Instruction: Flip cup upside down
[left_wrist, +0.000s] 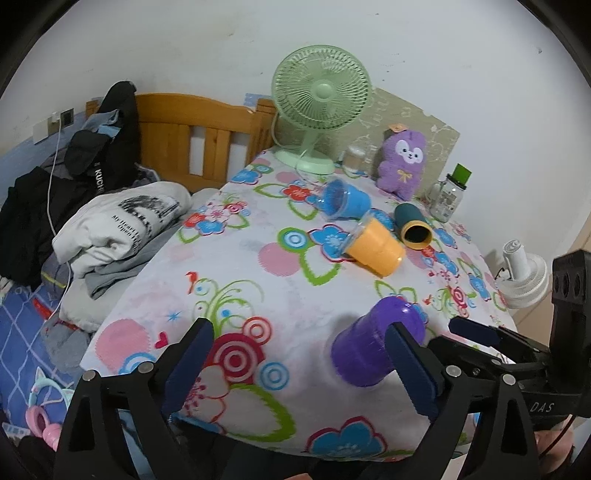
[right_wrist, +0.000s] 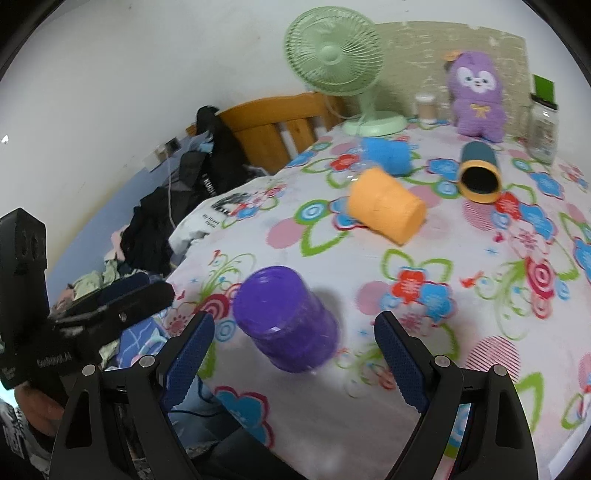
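A purple cup (right_wrist: 286, 319) stands upside down near the front edge of the flowered table (right_wrist: 424, 362); it also shows in the left wrist view (left_wrist: 373, 341). My right gripper (right_wrist: 293, 354) is open, its fingers either side of the cup and apart from it. My left gripper (left_wrist: 299, 363) is open and empty, with the purple cup just beyond its right finger (left_wrist: 412, 369). An orange cup (left_wrist: 375, 248), a blue cup (left_wrist: 343, 199) and a dark teal cup (left_wrist: 412, 223) lie on their sides further back.
A green fan (left_wrist: 319, 99), a purple plush toy (left_wrist: 402, 162), a glass jar (left_wrist: 448, 194) and a small clear container (left_wrist: 352, 157) stand at the table's back. A bed with piled clothes (left_wrist: 110, 221) is to the left. A white device (left_wrist: 522, 273) sits right.
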